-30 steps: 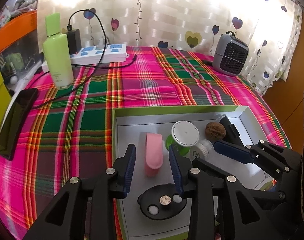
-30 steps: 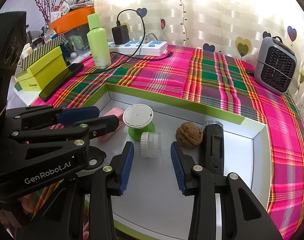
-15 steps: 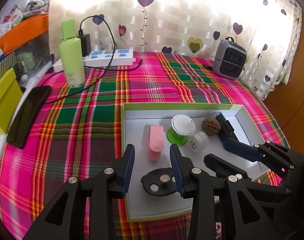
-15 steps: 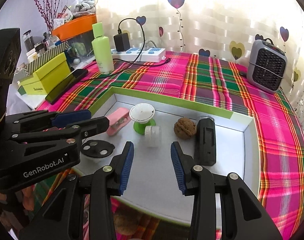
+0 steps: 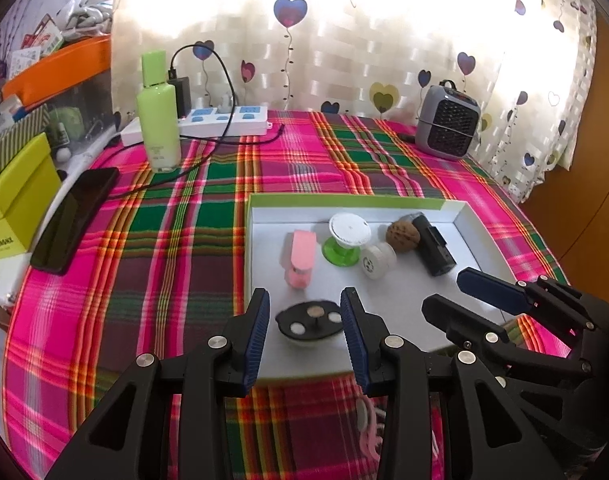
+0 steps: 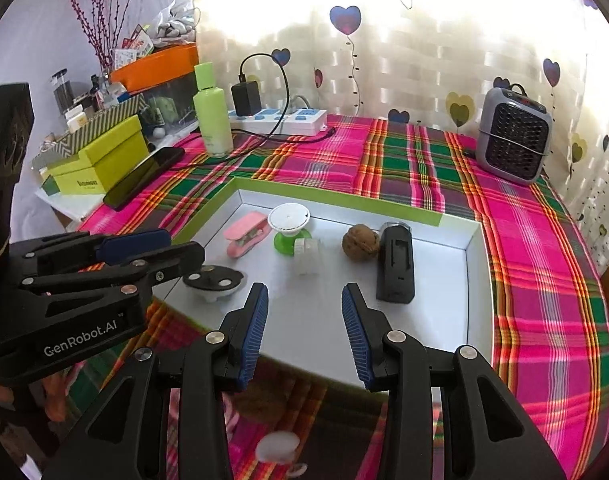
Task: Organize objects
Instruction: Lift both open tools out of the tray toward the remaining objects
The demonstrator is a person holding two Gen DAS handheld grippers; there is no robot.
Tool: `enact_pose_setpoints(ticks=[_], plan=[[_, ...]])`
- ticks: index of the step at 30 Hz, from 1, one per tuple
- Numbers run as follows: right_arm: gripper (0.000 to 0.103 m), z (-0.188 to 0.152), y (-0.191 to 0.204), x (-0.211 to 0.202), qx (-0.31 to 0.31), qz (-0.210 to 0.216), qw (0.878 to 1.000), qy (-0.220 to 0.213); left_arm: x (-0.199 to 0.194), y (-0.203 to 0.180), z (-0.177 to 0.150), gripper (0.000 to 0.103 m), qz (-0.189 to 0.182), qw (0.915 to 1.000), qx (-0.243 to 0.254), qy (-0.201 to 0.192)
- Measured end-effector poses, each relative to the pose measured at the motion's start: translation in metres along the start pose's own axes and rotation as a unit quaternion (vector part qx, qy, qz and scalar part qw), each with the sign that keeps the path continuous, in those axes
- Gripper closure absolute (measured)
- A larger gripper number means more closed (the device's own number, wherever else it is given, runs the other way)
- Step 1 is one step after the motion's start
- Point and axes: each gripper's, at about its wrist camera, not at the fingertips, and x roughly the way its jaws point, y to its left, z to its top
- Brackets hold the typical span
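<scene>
A shallow white tray (image 5: 468, 216) with a green rim sits on the plaid tablecloth (image 5: 176, 248), and everything being sorted lies inside it. Along its far side, left to right, are a pink clip (image 5: 300, 258), a green-footed stand with a white round top (image 5: 346, 236), a small white cap (image 5: 378, 260) on its side, a walnut (image 5: 402, 236) and a black box (image 5: 434, 248) touching the walnut. Nearer, by the tray's left wall, lies a black disc (image 5: 310, 322) with three round metal spots on top.

The left gripper (image 5: 304, 328) hovers above the tray's near left corner. Its jaws have just been opening a little and now stand at a middling gap. The disc shows between the blue fingers (image 5: 256, 332) but lies lower, apart from the pads. The right gripper (image 6: 304, 332) hangs over the tray's near edge at a similar gap with nothing between its pads, only bare tray floor ahead.

Outside the tray, at the far left, stand a green bottle (image 6: 212, 120) and a power strip (image 6: 280, 118) with a black charger plugged in. A dark phone (image 6: 144, 178) lies by a lime box (image 6: 100, 160). A small grey heater (image 6: 512, 140) stands at the far right, before the heart-print curtain (image 6: 384, 52).
</scene>
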Motion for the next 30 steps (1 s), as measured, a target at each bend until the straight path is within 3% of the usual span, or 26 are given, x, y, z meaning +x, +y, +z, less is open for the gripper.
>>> enact_pose_setpoints(ticks=[18, 30], plan=[[0.063, -0.026, -0.001, -0.032, 0.013, -0.008, 1.0, -0.015, -0.031, -0.002, -0.037, 0.068, -0.004, 1.0, -0.003, -0.007], [0.063, -0.053, -0.015, -0.044, 0.04, -0.019, 0.999, -0.003, -0.036, -0.007, -0.063, 0.068, -0.037, 0.9993, -0.004, 0.005]])
